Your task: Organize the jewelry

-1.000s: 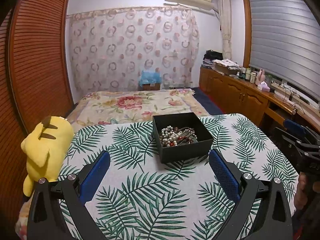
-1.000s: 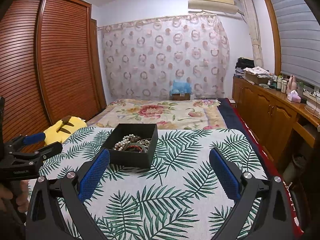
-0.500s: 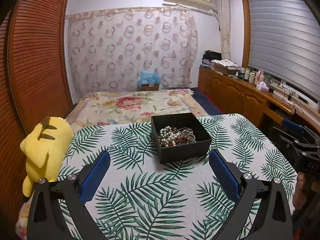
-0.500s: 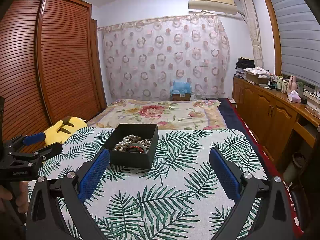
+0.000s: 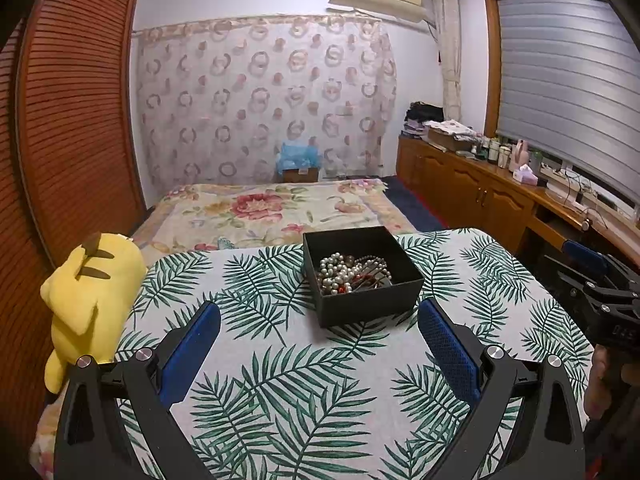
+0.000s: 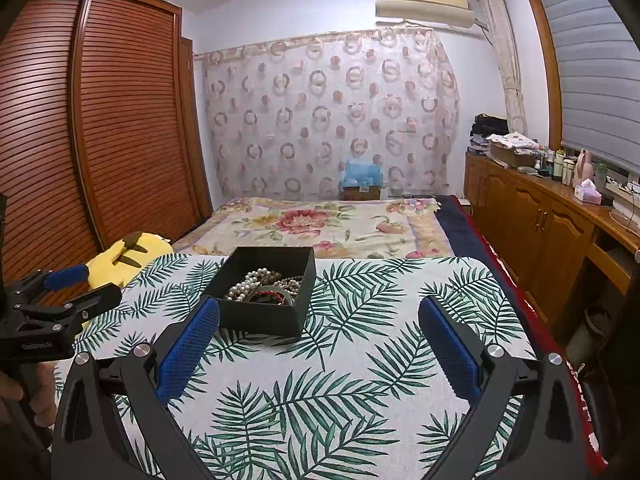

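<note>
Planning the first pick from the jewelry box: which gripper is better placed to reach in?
Probably the left gripper: the black box of pearl strands sits nearly centred ahead of its open fingers. For the right gripper, also open, the box lies off to its left.

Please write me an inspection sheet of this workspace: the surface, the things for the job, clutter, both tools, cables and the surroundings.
Surface: table under a white cloth with green palm-leaf print, bare apart from the box.
Job's things: open black square cardboard box holding a tangled heap of white pearl strands and dark red beads; nothing laid out beside it.
Clutter: yellow plush toy at the table's left edge.
Grippers: left tool open, empty, short of the box; right tool open, empty, its left finger near the box.
Cables: thin wires on the wooden sideboard under the window.
Surroundings: bed with floral cover, louvred wooden wardrobe, patterned curtain.
</note>
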